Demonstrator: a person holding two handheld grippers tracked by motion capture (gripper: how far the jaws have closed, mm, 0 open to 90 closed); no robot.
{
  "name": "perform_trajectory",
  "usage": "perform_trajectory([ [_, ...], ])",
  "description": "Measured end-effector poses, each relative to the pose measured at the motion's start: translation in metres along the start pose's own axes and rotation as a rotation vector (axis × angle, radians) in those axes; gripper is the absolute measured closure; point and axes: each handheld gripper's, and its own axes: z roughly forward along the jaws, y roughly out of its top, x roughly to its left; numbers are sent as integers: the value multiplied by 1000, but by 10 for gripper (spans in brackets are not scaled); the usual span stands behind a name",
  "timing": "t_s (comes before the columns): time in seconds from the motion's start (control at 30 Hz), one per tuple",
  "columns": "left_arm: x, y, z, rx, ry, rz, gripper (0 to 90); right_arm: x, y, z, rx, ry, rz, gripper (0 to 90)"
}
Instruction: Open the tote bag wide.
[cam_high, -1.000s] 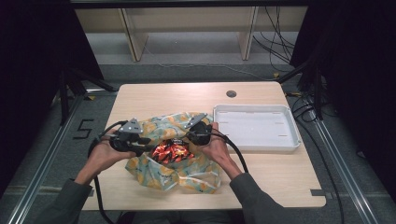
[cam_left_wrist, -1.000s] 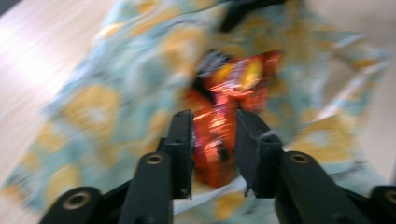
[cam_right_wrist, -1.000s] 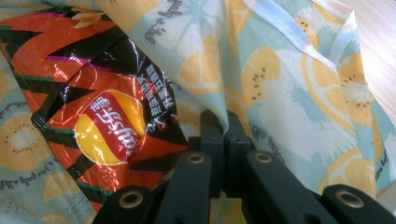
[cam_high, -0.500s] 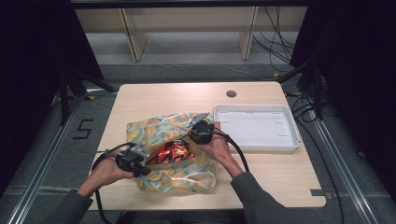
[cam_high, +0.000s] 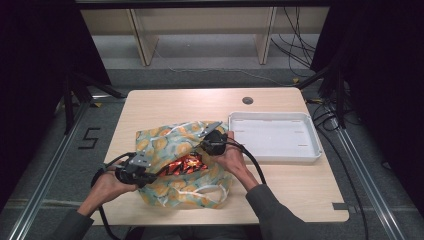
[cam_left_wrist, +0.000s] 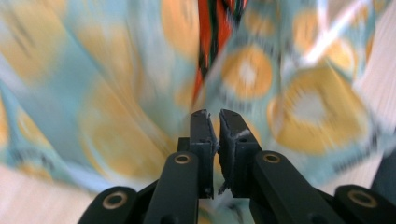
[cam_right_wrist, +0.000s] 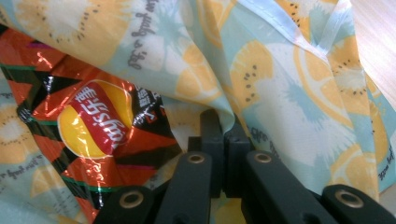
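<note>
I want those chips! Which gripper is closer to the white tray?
The right. The right gripper sits on the bag just left of the white tray; the left gripper is far across the bag.

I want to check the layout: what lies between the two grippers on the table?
In the high view, the orange snack packet lies between left gripper and right gripper, in the open mouth of the fruit-print bag.

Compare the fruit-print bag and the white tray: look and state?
The fruit-print bag is soft, crumpled and patterned with orange slices; the white tray is rigid, flat and plain. The bag holds a red chip packet; the tray holds nothing. The right hand-held gripper pinches the bag's edge; the tray is untouched. Both rest on the table.
</note>
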Motion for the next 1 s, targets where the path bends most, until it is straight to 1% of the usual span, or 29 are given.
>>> perform_trajectory([
  [0.03, -2, 3, 0, -16, 28, -4, 798, 0, 0, -1, 2, 2, 5, 900],
  [0.07, -1, 5, -2, -16, 41, 12, 802, 1, 0, -1, -5, -2, 10, 900],
  [0.1, -2, 6, -2, -50, 56, 5, 805, 1, 0, -2, -12, -11, 9, 900],
  [0.13, -1, 8, -3, -70, 68, -3, 821, 0, 1, -5, 3, 4, 7, 900],
  [0.17, 0, 9, -3, -76, 73, -3, 838, 0, 1, -4, -12, 1, 14, 900],
  [0.2, 1, 9, -2, -77, 82, 0, 851, 0, 1, -5, -15, -4, 16, 900],
  [0.23, 3, 10, -1, -72, 88, -8, 864, 0, 1, -5, -14, -1, 15, 900],
  [0.27, 6, 9, 1, -73, 104, -8, 880, -1, 1, -5, -15, 0, 15, 900],
  [0.3, 9, 8, 3, -64, 107, -17, 893, -2, 1, -5, -12, 2, 3, 900],
  [0.37, 15, 5, 9, -56, 117, -43, 896, -2, 0, -4, -13, -3, 0, 900],
  [0.4, 19, 4, 11, -49, 125, -40, 896, -2, 0, -3, -15, -6, 0, 900],
  [0.43, 22, 3, 13, -26, 136, -46, 896, -2, 1, -3, -16, -6, 0, 900],
  [0.47, 27, 1, 15, -26, 144, -30, 897, -2, 1, -3, -19, 0, -18, 900],
  [0.5, 30, 0, 17, -5, 143, -42, 897, -2, 1, -3, -13, 6, -14, 900],
  [0.53, 33, -1, 18, 5, 147, -35, 897, 0, 1, -3, -7, 0, 12, 900],
  [0.57, 34, -2, 18, -2, 158, -34, 897, 1, 0, -1, -9, -1, 16, 900],
  [0.63, 32, -1, 14, -10, 146, -41, 898, 1, 1, -1, -10, 2, -2, 900],
  [0.67, 29, 0, 11, -34, 147, -44, 897, 0, 1, -1, -17, 7, -17, 900],
  [0.7, 25, 2, 8, -61, 151, -47, 897, 0, 1, -1, -17, 5, -22, 900],
  [0.73, 21, 3, 3, -79, 154, -41, 897, 0, 1, -1, -13, 2, -7, 900],
  [0.77, 17, 5, -2, -96, 159, -28, 897, 0, 1, -2, -13, 0, -6, 900],
  [0.8, 13, 6, -7, -107, 151, -14, 897, 1, 1, -2, -14, -2, 16, 900],
  [0.83, 9, 8, -12, -125, 141, -5, 897, 1, 1, -3, -5, 9, 25, 900],
  [0.87, 6, 10, -16, -139, 131, 9, 896, 0, 1, -4, -5, 4, 9, 900],
  [0.9, 1, 11, -17, -169, 87, -6, 897, 0, 1, -4, -9, 5, 10, 900],
  [0.93, -4, 12, -18, -184, 39, -23, 897, 0, 1, -4, -15, 1, 18, 900],
  [1.0, -14, 14, -14, -193, -16, -21, 897, 0, 1, -4, -17, 3, 12, 900],
])
